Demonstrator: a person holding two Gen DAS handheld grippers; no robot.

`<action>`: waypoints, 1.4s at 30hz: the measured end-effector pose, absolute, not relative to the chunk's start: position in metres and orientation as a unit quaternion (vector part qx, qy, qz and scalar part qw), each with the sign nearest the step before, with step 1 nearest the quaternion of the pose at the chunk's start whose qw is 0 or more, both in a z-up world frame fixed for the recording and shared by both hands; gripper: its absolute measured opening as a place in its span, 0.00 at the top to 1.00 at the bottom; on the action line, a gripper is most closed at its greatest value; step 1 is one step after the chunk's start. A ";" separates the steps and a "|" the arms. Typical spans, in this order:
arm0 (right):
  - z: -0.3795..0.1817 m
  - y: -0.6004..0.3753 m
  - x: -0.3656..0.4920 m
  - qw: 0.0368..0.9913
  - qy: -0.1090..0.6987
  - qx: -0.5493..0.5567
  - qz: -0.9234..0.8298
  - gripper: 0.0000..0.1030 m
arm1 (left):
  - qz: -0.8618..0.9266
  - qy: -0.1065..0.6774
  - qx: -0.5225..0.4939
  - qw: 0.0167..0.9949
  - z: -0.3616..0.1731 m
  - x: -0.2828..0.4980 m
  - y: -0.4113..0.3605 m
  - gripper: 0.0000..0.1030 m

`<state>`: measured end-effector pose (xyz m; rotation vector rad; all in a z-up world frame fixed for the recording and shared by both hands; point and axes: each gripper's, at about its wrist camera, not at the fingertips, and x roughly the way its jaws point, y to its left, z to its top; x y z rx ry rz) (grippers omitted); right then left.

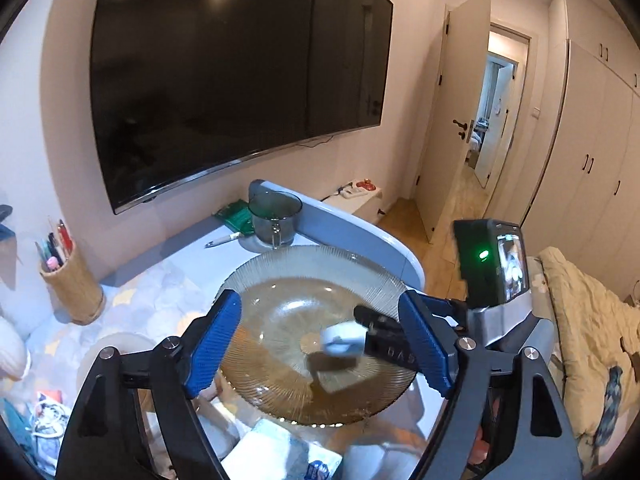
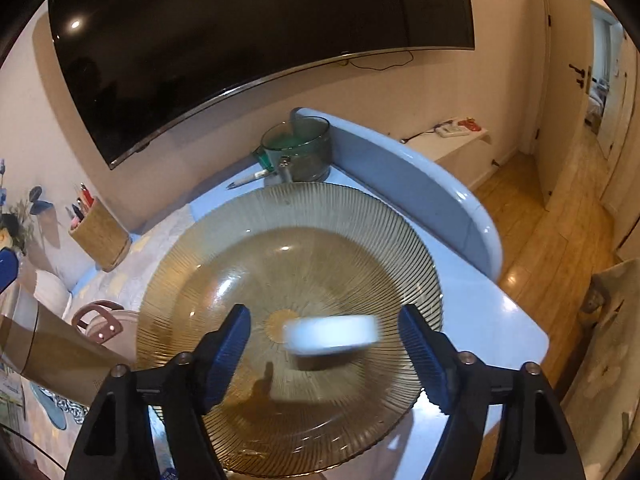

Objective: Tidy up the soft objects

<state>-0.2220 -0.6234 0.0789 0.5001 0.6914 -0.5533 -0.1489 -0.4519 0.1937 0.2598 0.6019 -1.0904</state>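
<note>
White soft block (image 2: 331, 333) is showing blurred over the amber glass plate (image 2: 224, 240), flat and elongated, lying roughly level with a slight tilt. It's sitting just right of the plate's center medallion, its shadow falling on the plate's near half below it. Whether it's touching the plate or hanging above it can't be told. In the left wrist view the same block (image 1: 343, 338) is appearing as a pale smear over the plate (image 1: 280, 264), right of center. Blur is hiding its texture and edges.
</note>
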 end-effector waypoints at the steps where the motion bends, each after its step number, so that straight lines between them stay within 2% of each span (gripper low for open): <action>1: 0.080 -0.623 -0.225 0.876 0.317 0.249 -0.265 0.27 | -0.512 0.281 0.121 0.802 0.195 -0.151 -0.448 0.23; 7: 0.071 -0.594 -0.245 0.894 0.218 0.291 -0.262 0.25 | -0.512 0.259 0.133 0.808 0.207 -0.167 -0.412 0.23; 12: 0.071 -0.582 -0.230 0.897 0.230 0.284 -0.250 0.25 | -0.499 0.250 0.156 0.815 0.209 -0.175 -0.359 0.23; 17: 0.066 -0.575 -0.234 0.900 0.226 0.279 -0.247 0.24 | -0.505 0.287 0.181 0.793 0.171 -0.187 -0.324 0.22; 23: 0.050 -0.577 -0.243 0.899 0.239 0.288 -0.228 0.24 | -0.562 0.384 0.178 0.711 0.093 -0.212 -0.352 0.23; 31: 0.046 -0.576 -0.228 0.908 0.275 0.273 -0.162 0.23 | -0.589 0.352 0.235 0.689 0.050 -0.245 -0.405 0.23; 36: 0.039 -0.576 -0.207 0.906 0.328 0.245 -0.105 0.23 | -0.596 0.380 0.215 0.674 0.035 -0.235 -0.422 0.23; 42: 0.036 -0.583 -0.207 0.908 0.325 0.252 -0.081 0.23 | -0.603 0.373 0.215 0.672 0.029 -0.233 -0.421 0.22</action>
